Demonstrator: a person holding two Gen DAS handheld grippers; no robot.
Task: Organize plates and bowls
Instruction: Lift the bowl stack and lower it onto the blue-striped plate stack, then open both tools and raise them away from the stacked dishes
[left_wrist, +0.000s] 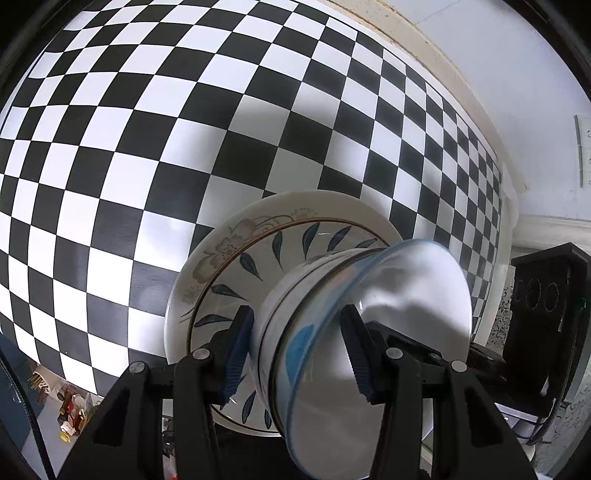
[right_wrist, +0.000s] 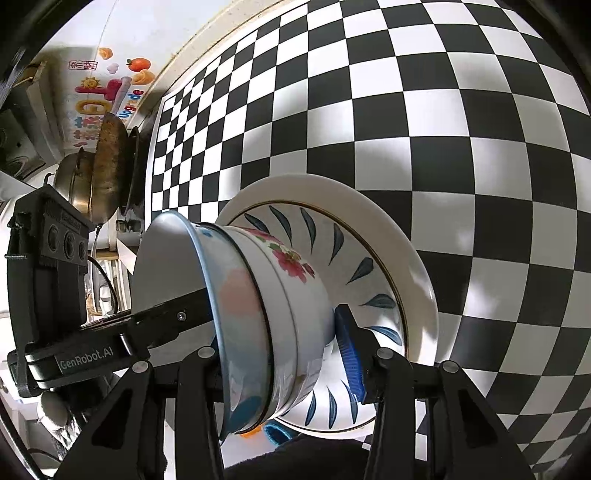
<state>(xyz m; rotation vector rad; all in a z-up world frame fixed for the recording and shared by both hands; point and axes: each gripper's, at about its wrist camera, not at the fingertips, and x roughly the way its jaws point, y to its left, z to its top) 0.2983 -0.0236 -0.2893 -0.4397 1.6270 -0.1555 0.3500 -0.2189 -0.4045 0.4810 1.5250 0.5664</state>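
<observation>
Under everything you have the checkered tabletop (left_wrist: 184, 129), black and white squares filling most of both wrist views. On it sits a stack. The lowest piece is a wide white plate (left_wrist: 207, 258) with a pale flower printed on its rim; inside that lies a plate with blue leaf marks (left_wrist: 251, 266) and a thin brown ring around its edge. On top of those stand two nested bowls: the floral bowl (right_wrist: 295, 266), white with red and pink blossoms, and the blue-rimmed bowl (left_wrist: 406, 288) seated in it, its smooth pale inside facing the left wrist camera.

Your left gripper (left_wrist: 299, 354) straddles the walls of the nested bowls: one blue-padded finger sits outside, against the floral bowl's side, and the other is inside the blue-rimmed bowl. The pads look pressed onto the walls, so you appear to be pinching both bowls together, though motion blur on the rim keeps that from being certain.

Your right gripper (right_wrist: 280, 362) comes in from the opposite side. Its one visible blue pad sits just beside the floral bowl's base, over the leaf plate; the other finger is hidden behind the bowls, so I cannot tell whether it grips.

Near the table edge in the right wrist view stands a metal pot (right_wrist: 77, 184).
</observation>
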